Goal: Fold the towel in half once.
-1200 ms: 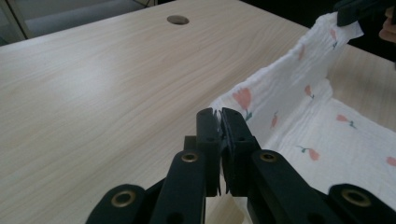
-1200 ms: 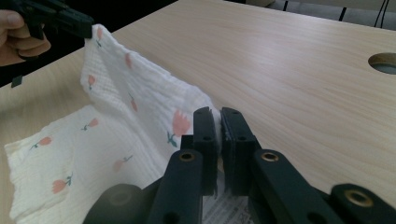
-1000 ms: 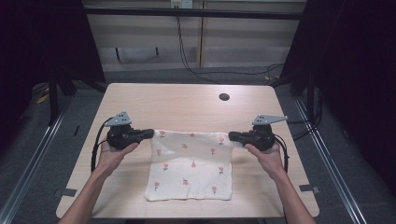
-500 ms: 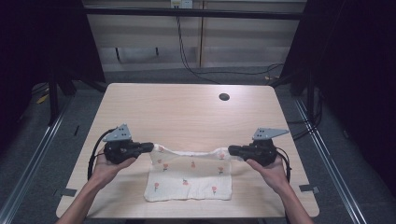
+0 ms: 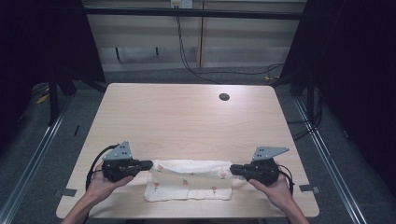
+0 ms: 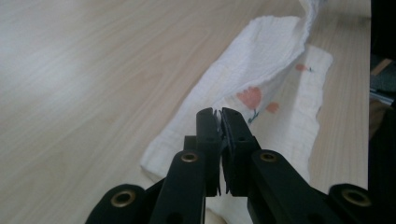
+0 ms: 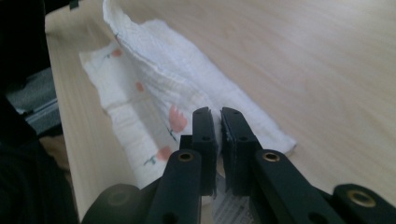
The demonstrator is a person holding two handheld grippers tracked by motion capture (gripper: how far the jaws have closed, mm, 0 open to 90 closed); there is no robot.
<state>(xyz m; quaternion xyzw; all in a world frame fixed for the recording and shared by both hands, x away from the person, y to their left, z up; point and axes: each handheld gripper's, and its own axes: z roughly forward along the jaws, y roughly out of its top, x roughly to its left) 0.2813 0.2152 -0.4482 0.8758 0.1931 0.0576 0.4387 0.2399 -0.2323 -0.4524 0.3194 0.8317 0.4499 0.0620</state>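
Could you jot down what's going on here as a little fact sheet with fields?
Work: folding a cloth in half
Cloth: white with small red flowers, far edge lifted over toward the near edge
Left tongs: shut on the cloth's left corner
Right tongs: shut on the cloth's right corner
Table: pale wood, with a small dark hole near the far edge
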